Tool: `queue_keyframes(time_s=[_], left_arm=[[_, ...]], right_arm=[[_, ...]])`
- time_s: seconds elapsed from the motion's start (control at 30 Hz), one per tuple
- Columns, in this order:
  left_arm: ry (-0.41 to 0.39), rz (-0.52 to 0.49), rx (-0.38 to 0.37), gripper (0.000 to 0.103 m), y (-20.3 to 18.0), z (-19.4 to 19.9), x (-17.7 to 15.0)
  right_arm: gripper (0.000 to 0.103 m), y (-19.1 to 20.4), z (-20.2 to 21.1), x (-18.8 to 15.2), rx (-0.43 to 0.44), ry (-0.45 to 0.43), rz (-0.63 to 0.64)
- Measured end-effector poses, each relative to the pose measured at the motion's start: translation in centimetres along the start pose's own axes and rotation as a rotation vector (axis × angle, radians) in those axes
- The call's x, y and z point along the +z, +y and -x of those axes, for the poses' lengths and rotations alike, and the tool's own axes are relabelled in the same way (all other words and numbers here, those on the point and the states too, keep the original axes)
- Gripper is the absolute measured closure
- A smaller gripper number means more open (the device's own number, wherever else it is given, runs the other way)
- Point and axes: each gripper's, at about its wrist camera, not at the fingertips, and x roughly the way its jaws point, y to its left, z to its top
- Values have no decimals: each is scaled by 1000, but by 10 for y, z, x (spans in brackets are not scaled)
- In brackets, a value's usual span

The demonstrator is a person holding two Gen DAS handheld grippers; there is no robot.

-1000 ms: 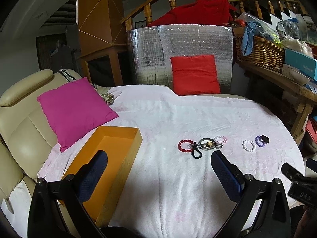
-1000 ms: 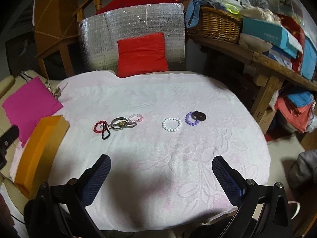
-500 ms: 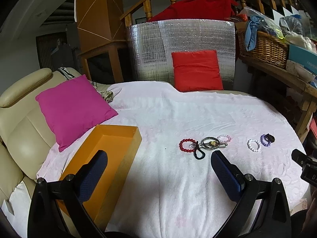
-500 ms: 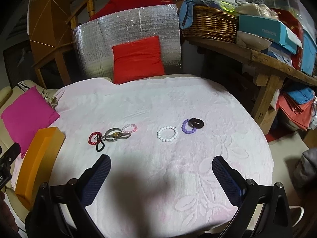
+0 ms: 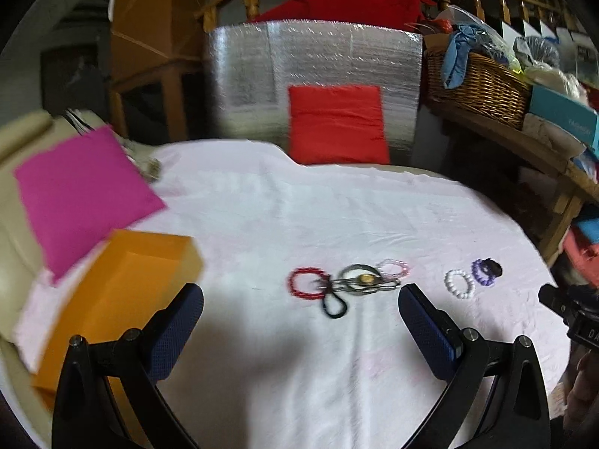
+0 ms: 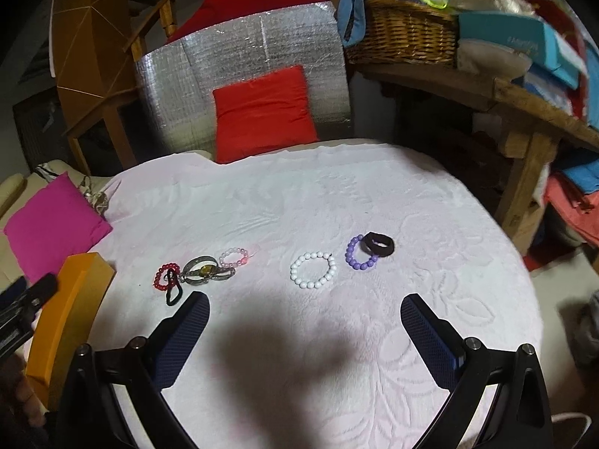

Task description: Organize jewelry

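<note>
Across the middle of the pink cloth [image 6: 337, 194] lie light, slippery bead bracelets [image 6: 313, 270], best pinched across the bead strand, while left gripper [image 5: 299, 321] and right gripper [image 6: 304, 331] hover wide apart, empty.

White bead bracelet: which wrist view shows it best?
The right wrist view: the white bead bracelet lies near the centre, sharp, with single beads distinct. In the left wrist view it sits small, toward the right, slightly blurred by motion.

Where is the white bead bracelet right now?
In the right wrist view the white bracelet lies flat on the pink cloth, alone between the tangled cluster with the watch on its left and the purple bracelet on its right.
</note>
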Motion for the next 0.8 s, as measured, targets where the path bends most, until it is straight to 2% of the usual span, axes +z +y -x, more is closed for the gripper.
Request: queue_keyframes(time_s=[0.07,0.2,0.3,0.37,0.43,0.6,0.7,0.8], left_arm=[[36,13,-27,0,-1,-32,-3],[92,0,4,0,-6,-85,-7],[136,-11,4,0,-5,-113,-12],[174,-10,-17,0,-4,-128,-16],[204,-7,-34,0,-4,-141,-17],[252,-22,-53,0,-5,-159,-16],[261,-21,-53,0,-5,-162,-15],[247,-76,-69,0,-14,-159,-14]], right_arm=[[0,-9,-20,0,4,38,25],[1,-19,-60,1,7,118,35],[7,-16,-91,4,33,174,29],[15,-11,-111,3,30,225,40],[22,-4,-137,4,3,280,57],[24,-1,-174,8,-48,355,29],[24,0,-185,8,-79,358,24],[30,6,-190,8,-106,344,48]])
